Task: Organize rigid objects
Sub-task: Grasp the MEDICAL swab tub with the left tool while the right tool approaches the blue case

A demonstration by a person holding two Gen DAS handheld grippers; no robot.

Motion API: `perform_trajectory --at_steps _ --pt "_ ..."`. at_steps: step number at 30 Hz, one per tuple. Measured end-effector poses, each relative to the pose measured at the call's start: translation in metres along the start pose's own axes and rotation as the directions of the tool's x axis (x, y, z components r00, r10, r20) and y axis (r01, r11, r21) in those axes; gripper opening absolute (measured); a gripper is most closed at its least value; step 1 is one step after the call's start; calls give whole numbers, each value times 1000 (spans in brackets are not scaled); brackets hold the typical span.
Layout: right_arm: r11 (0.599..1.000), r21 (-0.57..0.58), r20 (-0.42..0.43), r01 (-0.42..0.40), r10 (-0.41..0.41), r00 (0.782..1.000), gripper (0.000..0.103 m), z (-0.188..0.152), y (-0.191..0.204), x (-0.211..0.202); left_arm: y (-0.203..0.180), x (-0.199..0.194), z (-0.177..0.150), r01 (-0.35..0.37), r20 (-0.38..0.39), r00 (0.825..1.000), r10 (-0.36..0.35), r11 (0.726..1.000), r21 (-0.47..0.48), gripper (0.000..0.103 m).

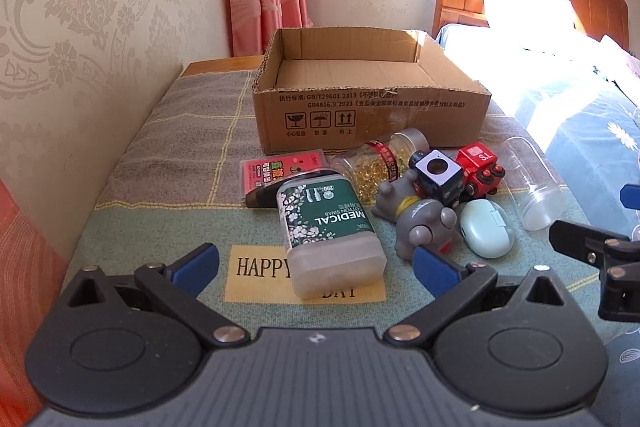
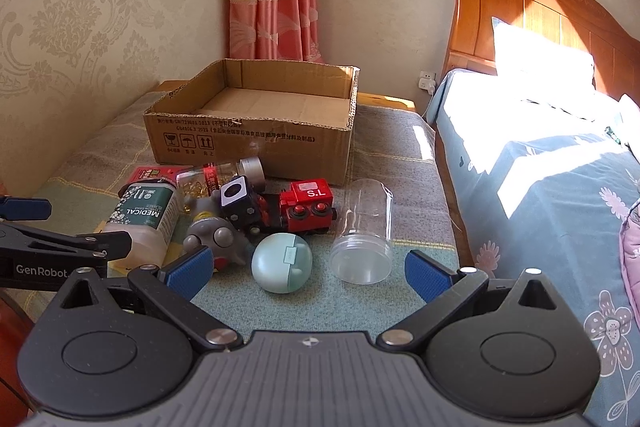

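swab bottle (image 1: pixel 330 227) label fully readable only from left wrist.

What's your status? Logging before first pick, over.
Left gripper open, right gripper open, both empty. Cardboard box empty; cotton swab bottle lying nearest left. Nothing blocking.

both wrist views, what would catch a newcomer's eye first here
Likely the jumble of small items on the checked cloth: a red toy train, a green cotton swab bottle lying on its side, and a clear jar tipped over. Behind them sits an open cardboard box, nothing visible inside. Both grippers, left and right, hover in front with jaws wide open.
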State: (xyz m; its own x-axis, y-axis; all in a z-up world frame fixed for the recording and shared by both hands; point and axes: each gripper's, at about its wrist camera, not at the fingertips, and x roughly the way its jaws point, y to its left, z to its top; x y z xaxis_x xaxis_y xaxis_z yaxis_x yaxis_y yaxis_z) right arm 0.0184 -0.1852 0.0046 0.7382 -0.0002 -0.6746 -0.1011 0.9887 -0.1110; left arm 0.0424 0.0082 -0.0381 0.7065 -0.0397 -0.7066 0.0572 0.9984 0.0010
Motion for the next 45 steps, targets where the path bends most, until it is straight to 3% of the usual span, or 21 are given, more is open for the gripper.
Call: perform_trajectory --at_steps 13,21,29,35,45 --pt "1000 -19 -38 -22 21 999 103 -9 -8 24 0 54 2 -10 -71 997 8 1000 -19 103" --pt "997 -44 -82 -57 53 995 103 -15 -12 39 15 57 -2 -40 -89 995 37 999 -33 103" --pt "994 -50 -159 -94 85 984 103 -27 -14 64 18 69 -7 -8 -126 992 2 999 -49 103" --pt "992 -69 -219 -107 90 972 103 -38 -11 81 17 76 -8 -8 -110 994 4 999 -36 103" --pt "987 -82 -167 -137 121 978 103 -42 -12 82 18 81 0 -10 -123 992 5 999 -36 102"
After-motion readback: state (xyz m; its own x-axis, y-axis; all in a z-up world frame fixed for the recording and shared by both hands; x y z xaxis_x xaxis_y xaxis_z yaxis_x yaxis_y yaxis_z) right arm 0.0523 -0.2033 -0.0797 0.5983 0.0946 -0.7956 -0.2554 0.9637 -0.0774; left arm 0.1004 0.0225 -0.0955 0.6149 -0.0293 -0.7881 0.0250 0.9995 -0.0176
